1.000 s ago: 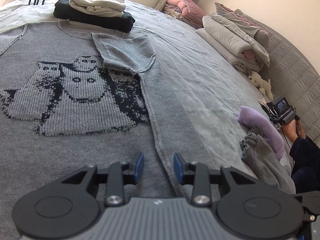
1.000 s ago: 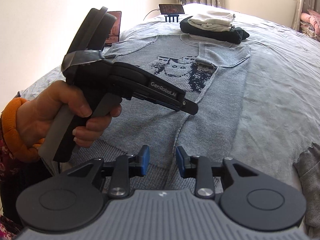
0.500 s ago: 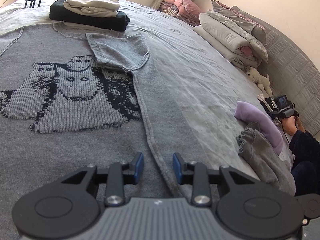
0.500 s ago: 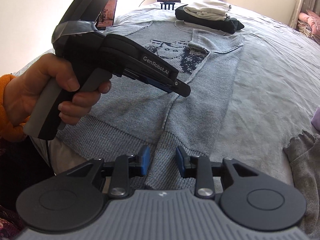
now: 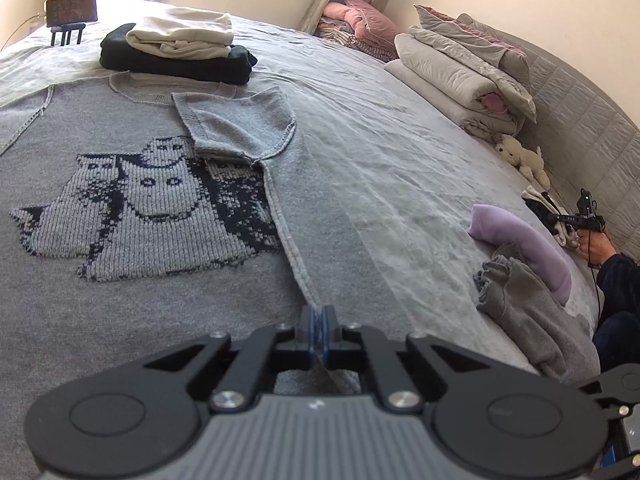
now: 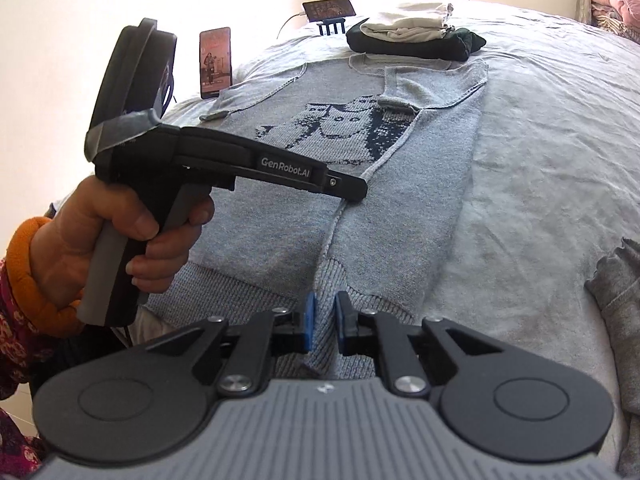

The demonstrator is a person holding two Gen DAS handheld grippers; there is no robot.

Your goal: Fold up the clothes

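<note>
A grey knit sweater [image 5: 160,220] with a dark cat pattern lies flat on the bed, its right side and sleeve folded in over the front. My left gripper [image 5: 318,330] is shut on the folded edge low on the sweater. The right wrist view shows that gripper [image 6: 358,192] from the side, held by a hand [image 6: 132,232], its tip down on the sweater [image 6: 400,200]. My right gripper [image 6: 323,320] hovers at the ribbed hem. Its jaws are closing, with hem fabric in the gap and the pads not pressing it.
A folded white and dark green stack [image 5: 176,52] sits past the collar, beside a phone on a stand [image 5: 71,12]. A lilac garment [image 5: 528,248] and a grey one [image 5: 528,312] lie to the right. Folded duvets [image 5: 460,80] line the headboard. Another person's hand [image 5: 592,240] holds a device.
The left jaws have closed onto the sweater's folded edge. The right jaws have narrowed over the hem, and the right gripper has shifted slightly along it.
</note>
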